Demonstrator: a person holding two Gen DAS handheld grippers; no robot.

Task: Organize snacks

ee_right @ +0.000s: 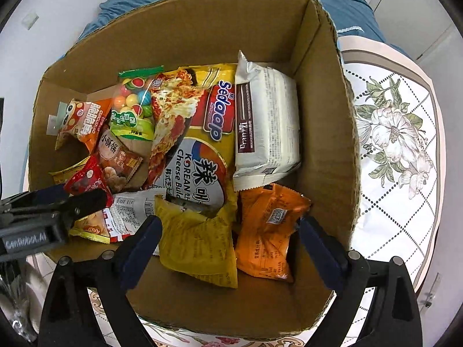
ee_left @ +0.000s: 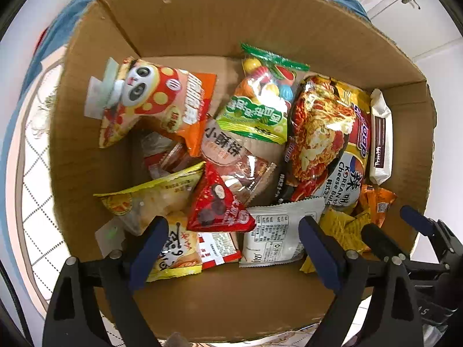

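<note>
Cardboard: brown corrugated cardboard box (ee_right: 324,115), open top, sitting directly below both tools; both are pointing down into it.
Left gripper (ee_left: 231,248): jaws standing wide, nothing between the pads; hovering over the near-left part of the pile.
Right gripper (ee_right: 228,248): jaws standing wide, nothing pinched; hanging above the near-right corner of the box.
Under left gripper: red triangular plastic snack pouch (ee_left: 217,205) and white flat sachet with printed table (ee_left: 277,231) lying just ahead of its fingers.
Under right gripper: mustard-yellow crinkled snack bag (ee_right: 199,243) and orange foil snack packet (ee_right: 266,231) lying between its fingers, not being touched.
Farther ahead: large yellow Korean cheese noodle packet (ee_right: 199,133), white and brown wrapped wafer pack (ee_right: 269,124), green candy bag with coloured balls (ee_left: 257,101), orange panda-print chip bag (ee_left: 156,101).
Outside box: floral patterned tablecloth (ee_right: 399,150) showing to the right gripper's right; no loose snacks showing there.
Progress: looking far along, many packets already sitting in the box, piled loosely and overlapping.
Remaining: cannot tell if more snacks are waiting out of view; possibly only tidying the pile.
</note>
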